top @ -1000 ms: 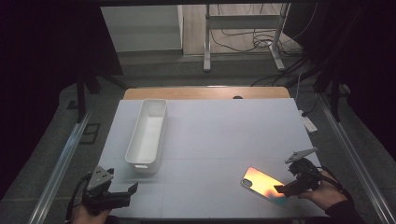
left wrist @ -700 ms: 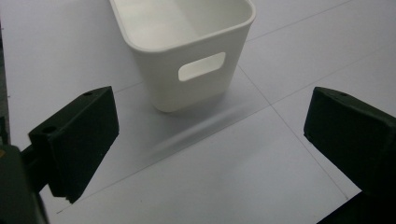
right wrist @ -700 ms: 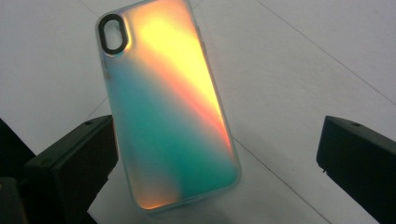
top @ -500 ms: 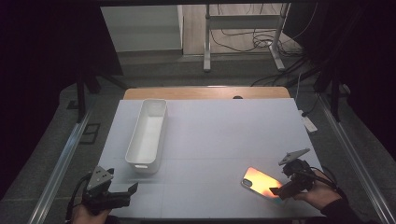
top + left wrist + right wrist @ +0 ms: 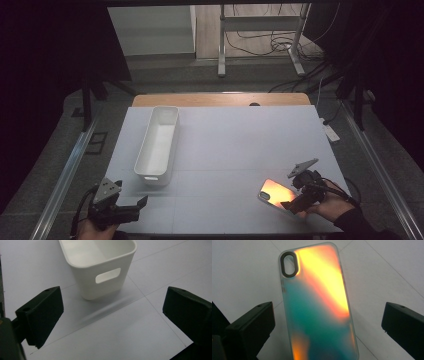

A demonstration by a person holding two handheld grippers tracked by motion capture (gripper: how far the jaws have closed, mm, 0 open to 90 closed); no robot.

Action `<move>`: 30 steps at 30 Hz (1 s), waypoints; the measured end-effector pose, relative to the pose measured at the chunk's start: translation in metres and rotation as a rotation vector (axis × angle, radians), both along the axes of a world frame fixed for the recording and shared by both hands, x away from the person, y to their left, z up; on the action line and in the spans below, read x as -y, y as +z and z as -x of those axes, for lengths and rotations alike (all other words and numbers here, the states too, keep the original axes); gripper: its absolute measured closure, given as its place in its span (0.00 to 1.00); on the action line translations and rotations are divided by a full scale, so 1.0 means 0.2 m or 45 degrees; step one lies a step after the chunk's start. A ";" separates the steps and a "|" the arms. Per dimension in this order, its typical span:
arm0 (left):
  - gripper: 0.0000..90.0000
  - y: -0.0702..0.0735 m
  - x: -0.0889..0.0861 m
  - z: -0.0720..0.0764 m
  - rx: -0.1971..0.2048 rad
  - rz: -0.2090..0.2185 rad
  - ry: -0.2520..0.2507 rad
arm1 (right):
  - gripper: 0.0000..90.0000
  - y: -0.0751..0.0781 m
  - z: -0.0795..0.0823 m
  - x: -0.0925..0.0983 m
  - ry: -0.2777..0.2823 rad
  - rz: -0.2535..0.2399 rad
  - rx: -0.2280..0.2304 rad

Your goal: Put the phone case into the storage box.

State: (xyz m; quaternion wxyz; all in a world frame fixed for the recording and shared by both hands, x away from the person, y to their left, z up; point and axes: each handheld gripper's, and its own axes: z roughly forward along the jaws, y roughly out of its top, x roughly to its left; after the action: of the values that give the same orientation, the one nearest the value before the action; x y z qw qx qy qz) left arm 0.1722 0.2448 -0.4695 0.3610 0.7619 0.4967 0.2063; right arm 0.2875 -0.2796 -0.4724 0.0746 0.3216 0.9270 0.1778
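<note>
Phone case [image 5: 278,192], iridescent orange and teal, lies flat on the white surface [image 5: 240,145] at its near right part, camera cutout pointing away from the person; in the right gripper view the case [image 5: 319,305] sits between the two black jaws, which stand wide apart with bare surface showing on both sides of it, not touching it; right gripper [image 5: 296,197] released, low over the near end of the case, held by the right hand [image 5: 330,205] at the near right corner.

Left gripper [image 5: 125,212] at the near left edge of the surface, jaws spread, nothing between them; left gripper view looks past the jaws at the short end of the white bin [image 5: 100,267], its handle slot facing the camera; bin stands a little beyond the jaws, apart from them.

White bin [image 5: 157,145] long and narrow, empty, on the left part of the surface, long axis running away from the person; well apart from the phone case; nothing lies between the two.

Open room: wide bare stretch across the middle and far right of the surface; case near the front edge and not far from the right edge; wooden strip [image 5: 220,99] along the far edge; metal rails on the floor at both sides; cables [image 5: 260,40] and a stand on the floor beyond.
</note>
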 end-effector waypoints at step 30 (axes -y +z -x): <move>0.05 0.00 0.00 0.00 0.003 0.002 0.000 | 0.00 -0.18 0.01 -0.07 0.068 0.114 -0.045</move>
State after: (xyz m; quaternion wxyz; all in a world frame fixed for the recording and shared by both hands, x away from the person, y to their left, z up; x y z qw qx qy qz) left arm 0.1719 0.2450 -0.4695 0.3621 0.7613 0.4964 0.2070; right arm 0.2860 -0.2658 -0.5080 0.0678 0.2961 0.9435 0.1323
